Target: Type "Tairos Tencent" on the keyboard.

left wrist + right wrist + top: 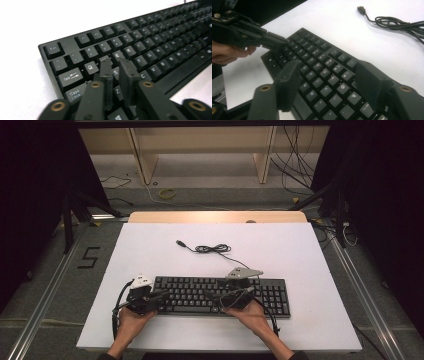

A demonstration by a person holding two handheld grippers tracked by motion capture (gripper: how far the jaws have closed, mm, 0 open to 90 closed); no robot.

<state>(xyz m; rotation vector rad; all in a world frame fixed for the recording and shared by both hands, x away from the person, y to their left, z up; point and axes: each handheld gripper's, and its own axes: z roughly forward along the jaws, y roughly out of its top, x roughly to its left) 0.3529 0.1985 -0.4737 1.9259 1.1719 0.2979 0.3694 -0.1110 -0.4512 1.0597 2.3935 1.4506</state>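
Left gripper (116, 66): jaws nearly together, we poke keyboard (140, 47) beneath (typing, likely). Right gripper (329, 85): jaws apart, hovering above keys.

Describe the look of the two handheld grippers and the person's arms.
Both grippers, left and right, are black with two flat, blocky jaws and brass-coloured pivot rivets. Each carries a light grey three-cornered plate on top and trails a black cable. The forearms are bare; dark sleeve edges show near the elbows.

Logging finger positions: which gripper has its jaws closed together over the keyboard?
The left gripper: jaws nearly touching above the keyboard's W and S keys; the right gripper is spread wide.
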